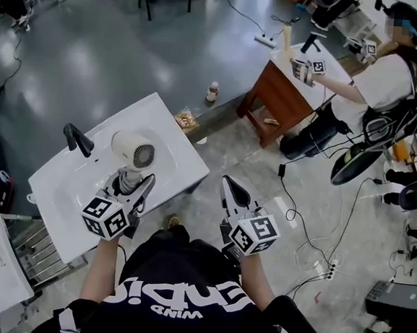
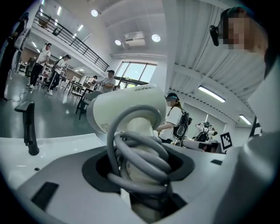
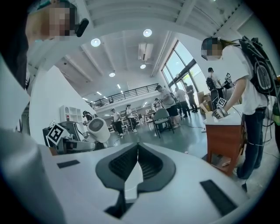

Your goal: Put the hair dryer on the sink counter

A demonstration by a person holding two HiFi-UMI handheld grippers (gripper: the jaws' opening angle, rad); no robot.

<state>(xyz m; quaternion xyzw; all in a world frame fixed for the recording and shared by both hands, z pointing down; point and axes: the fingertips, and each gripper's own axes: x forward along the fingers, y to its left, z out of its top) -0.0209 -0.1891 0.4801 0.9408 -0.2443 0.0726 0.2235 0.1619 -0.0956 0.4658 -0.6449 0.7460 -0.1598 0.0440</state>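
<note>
The white hair dryer (image 1: 136, 152) stands upright above the basin of the white sink counter (image 1: 174, 141), vent facing me. My left gripper (image 1: 129, 182) is shut on its handle, which has the grey cord wound round it (image 2: 140, 157). In the left gripper view the dryer's body (image 2: 131, 107) rises just past the jaws, with the black faucet (image 2: 29, 127) at the left. My right gripper (image 1: 233, 190) hangs to the right of the counter, shut and holding nothing; its view (image 3: 138, 148) shows the dryer (image 3: 97, 129) at the left.
The black faucet (image 1: 77, 138) stands at the counter's far left. A snack packet (image 1: 186, 118) lies at its far corner, a bottle (image 1: 212, 91) on the floor beyond. A person (image 1: 375, 82) works at a wooden table (image 1: 276, 95). Cables (image 1: 311, 236) trail at the right.
</note>
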